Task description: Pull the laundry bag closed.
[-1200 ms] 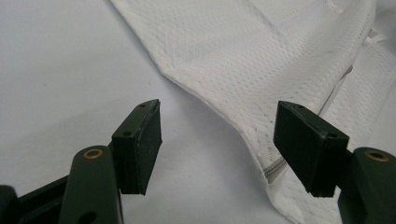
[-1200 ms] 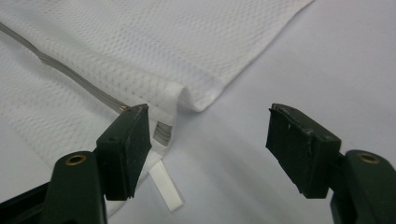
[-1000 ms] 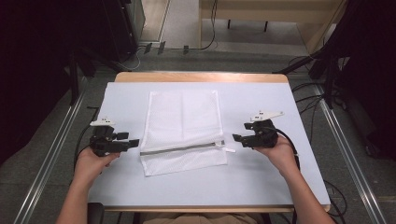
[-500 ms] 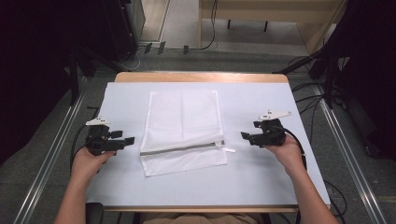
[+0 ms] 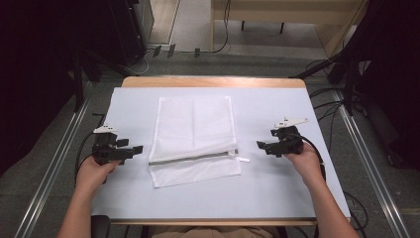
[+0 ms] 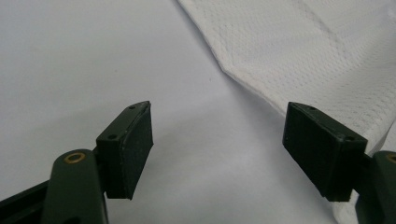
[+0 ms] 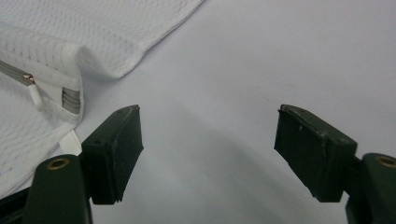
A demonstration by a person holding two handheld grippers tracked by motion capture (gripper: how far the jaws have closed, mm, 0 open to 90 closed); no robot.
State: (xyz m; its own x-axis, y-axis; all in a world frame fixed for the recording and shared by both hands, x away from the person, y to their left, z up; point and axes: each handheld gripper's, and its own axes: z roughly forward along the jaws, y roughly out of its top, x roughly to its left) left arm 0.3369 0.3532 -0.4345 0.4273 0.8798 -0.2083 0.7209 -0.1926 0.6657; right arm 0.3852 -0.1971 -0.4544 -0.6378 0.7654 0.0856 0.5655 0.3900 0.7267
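High view: we see a white mesh bag flat on the table, between the left gripper and right gripper, apart from both. Left gripper view: jaws wide, nothing held, bag edge just beyond the right-hand jaw. Right gripper view: jaws wide & empty, zipper end w/ pull tab just past the left-hand jaw.

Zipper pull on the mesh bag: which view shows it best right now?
The right gripper view: the zipper pull sits close, at the zipper's end on the mesh bag. The high view shows it small. The left gripper view shows mesh fabric, no zipper.
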